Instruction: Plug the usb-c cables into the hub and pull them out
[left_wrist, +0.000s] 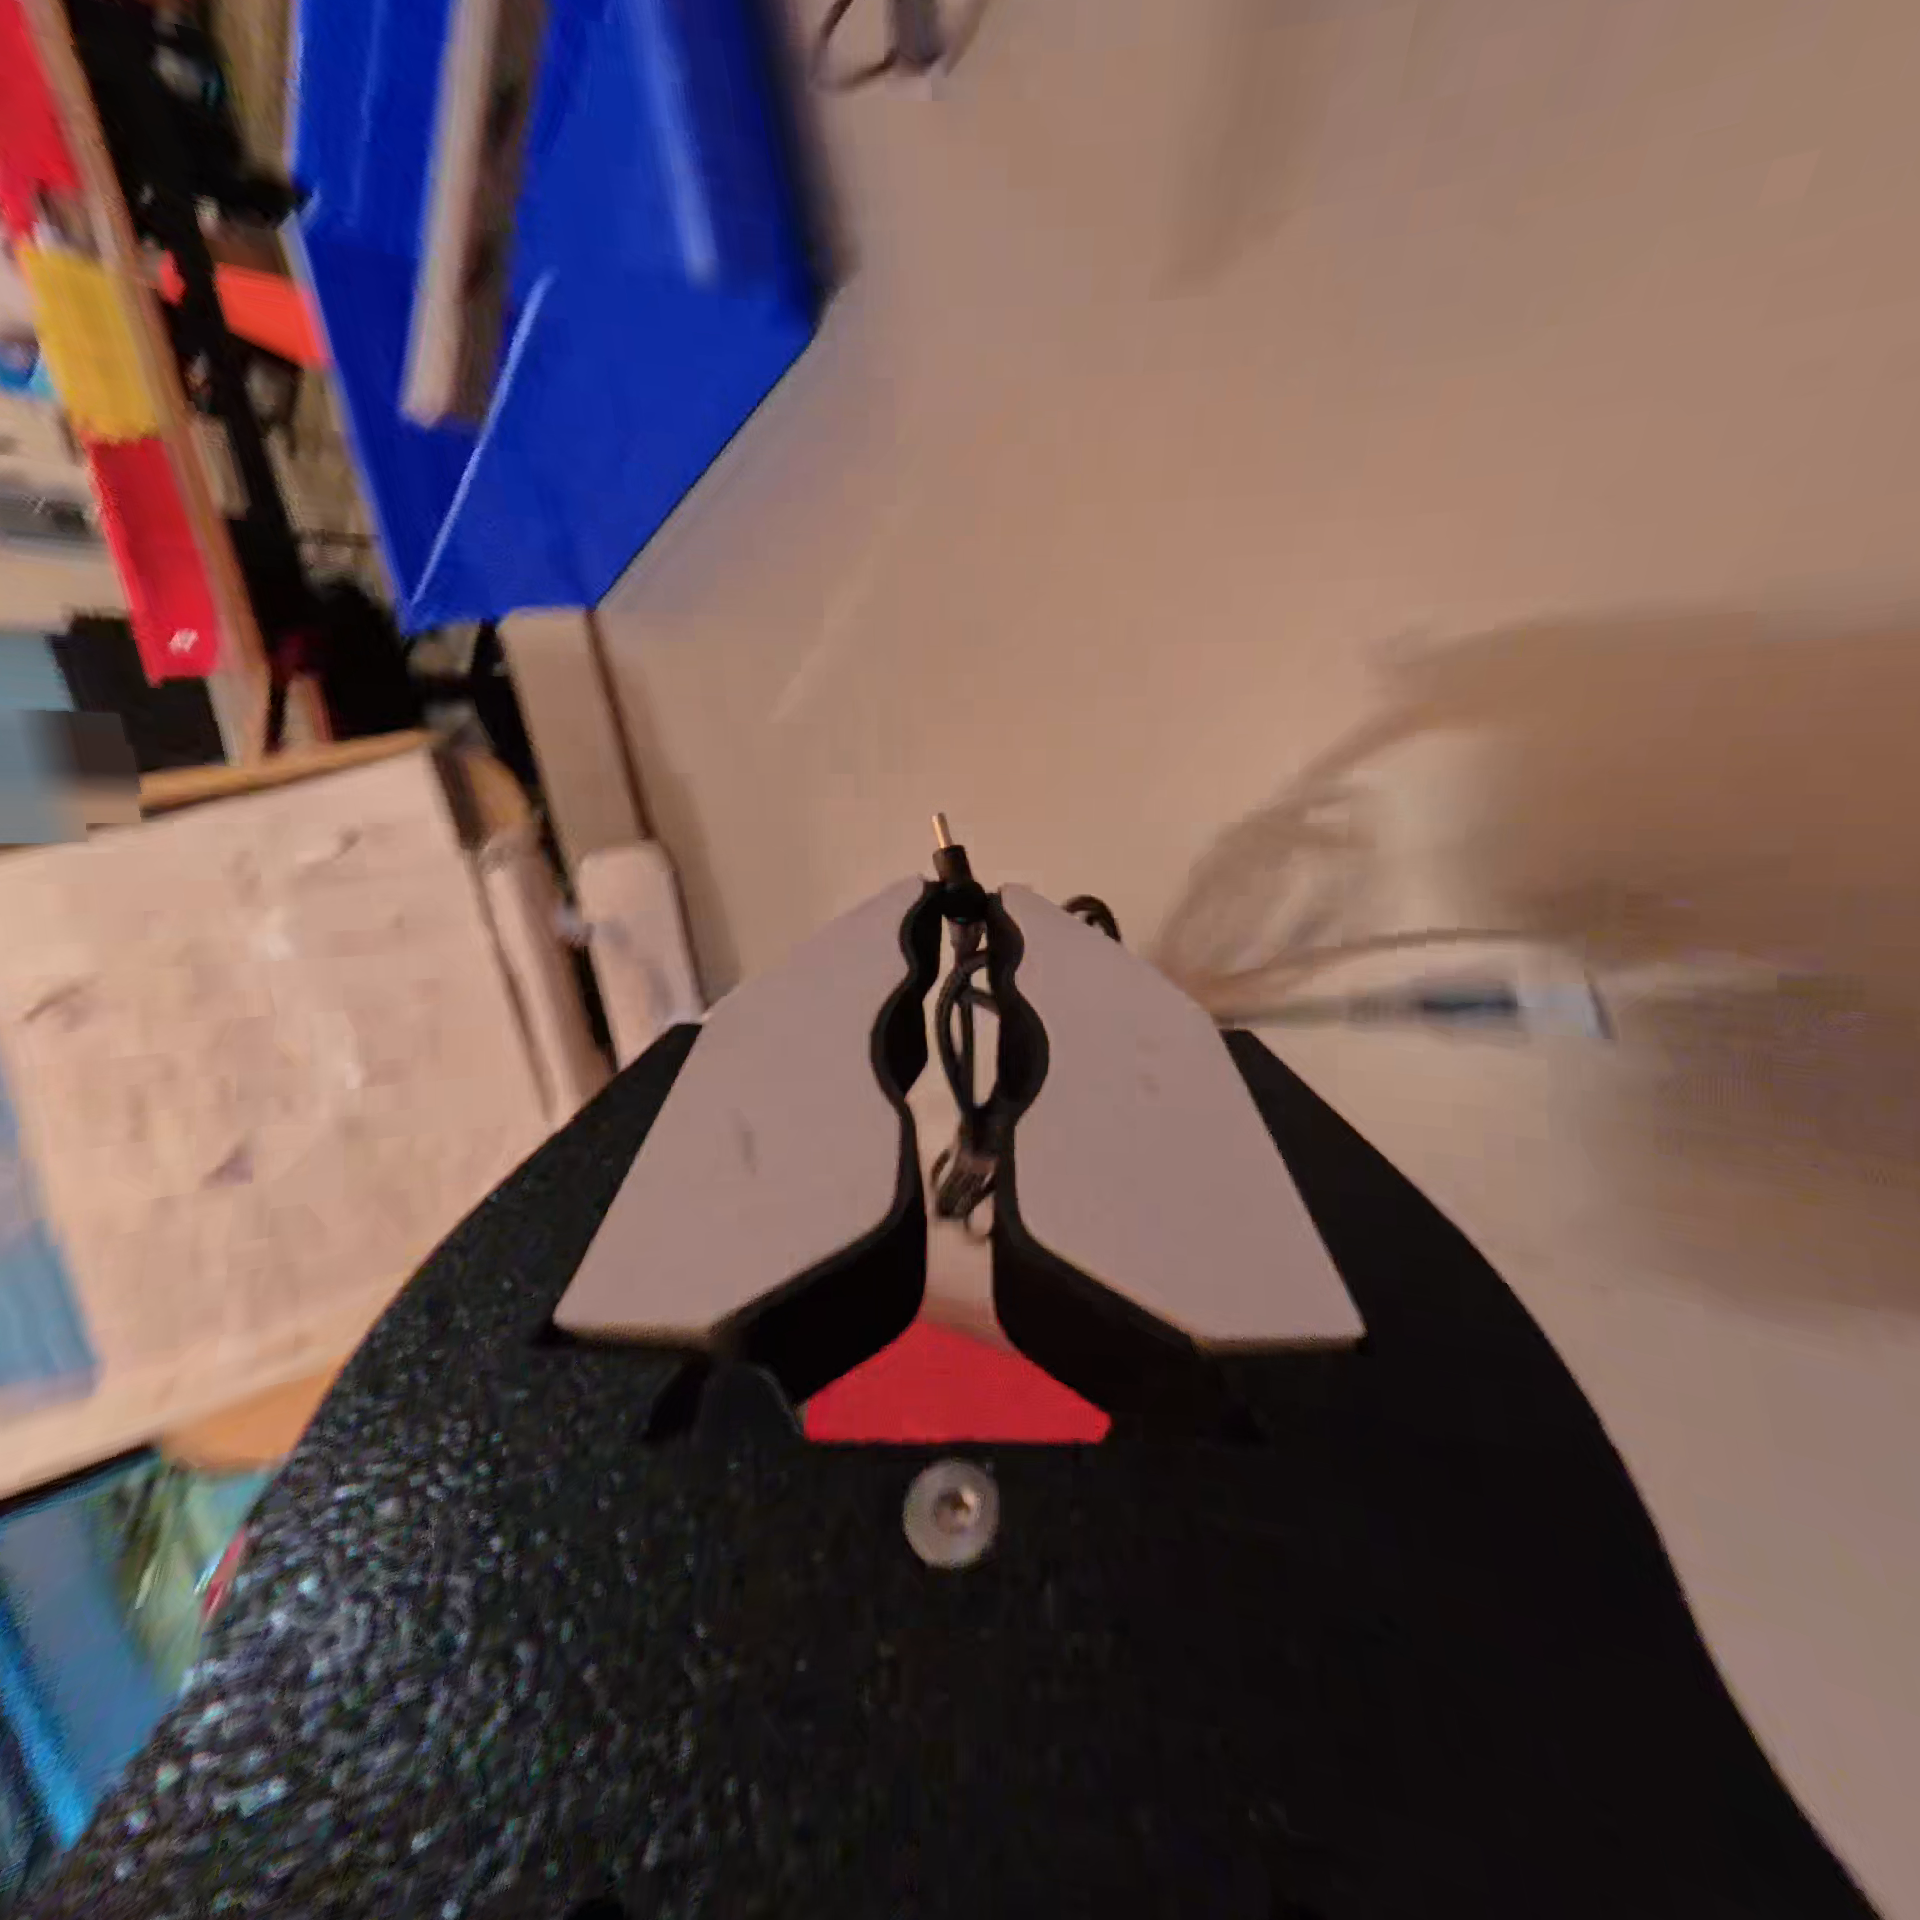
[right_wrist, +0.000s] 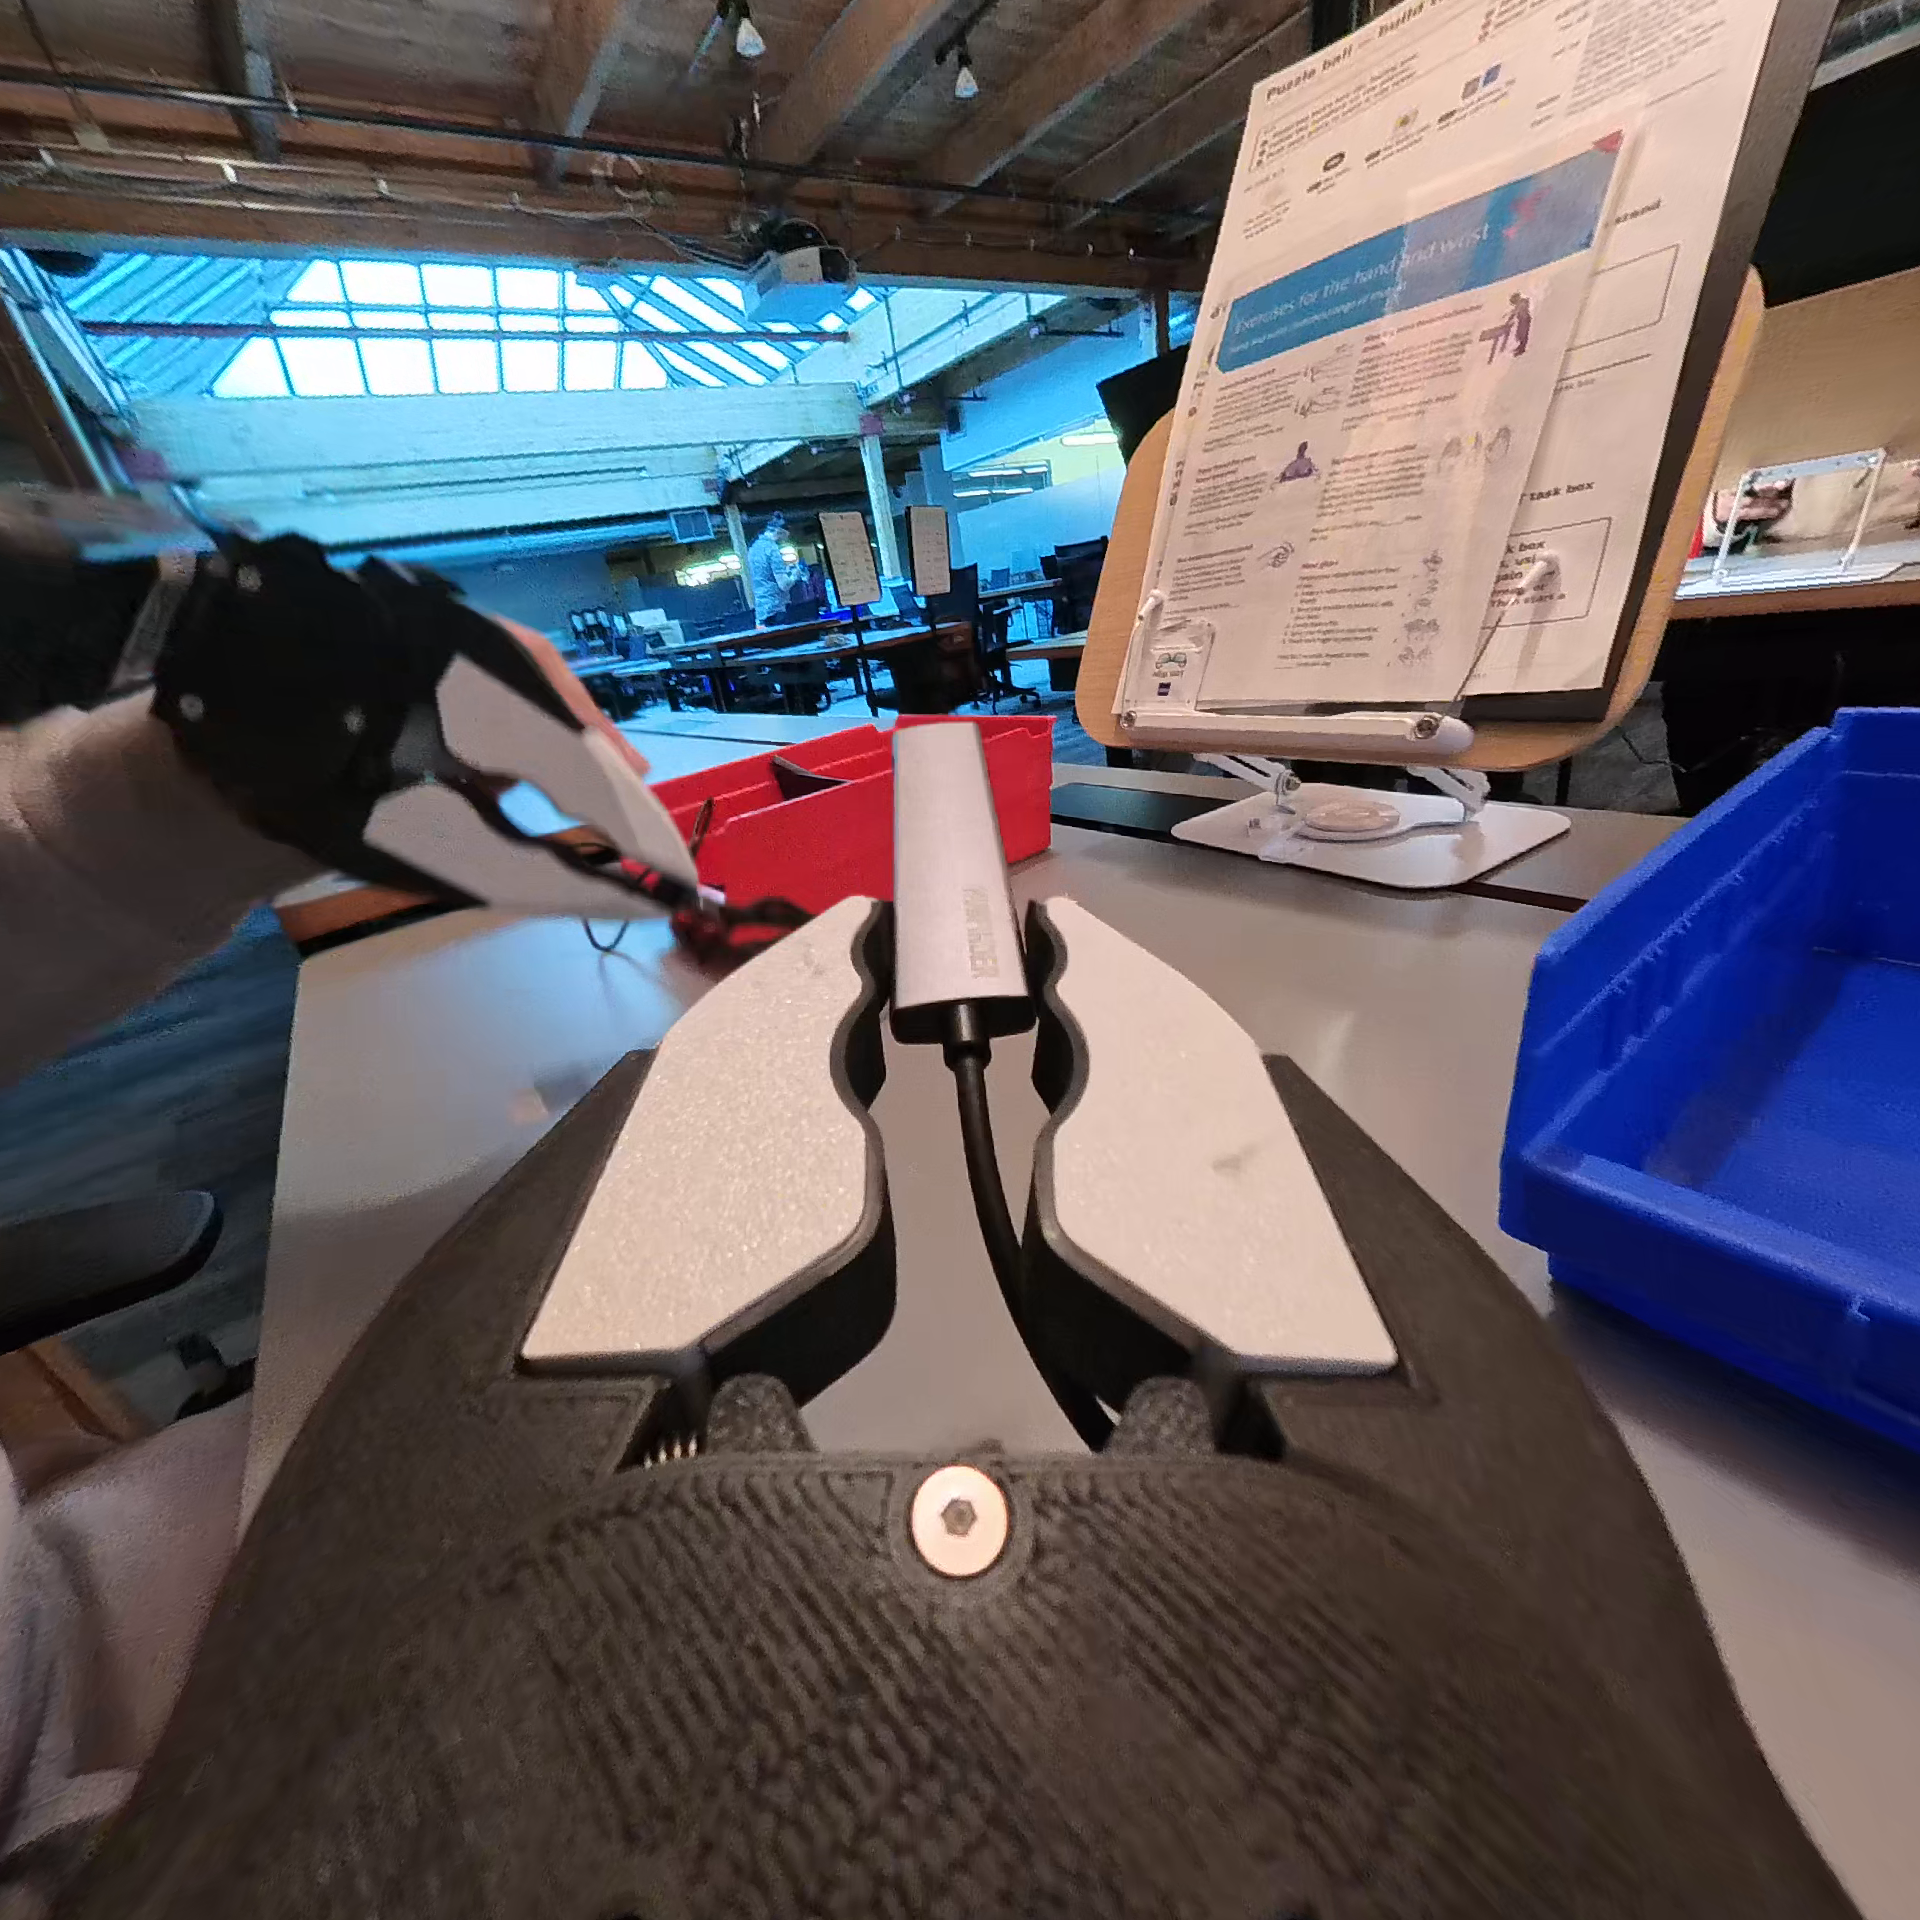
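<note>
Gripping hub (right_wrist: 951, 883); cable (left_wrist: 951, 868) pinched.

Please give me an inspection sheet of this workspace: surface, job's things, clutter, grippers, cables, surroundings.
Surface: grey table, mostly bare.
Job's things: grey hub held up; black usb-c cable, its plug free, not in the hub.
Clutter: red bin, blue bin, paper stand.
Grippers: left gripper shut on the cable; right gripper shut on the hub.
Cables: hub's own black lead runs back between the right gripper's fingers.
Surroundings: open workshop, skylight, distant desks.
</note>
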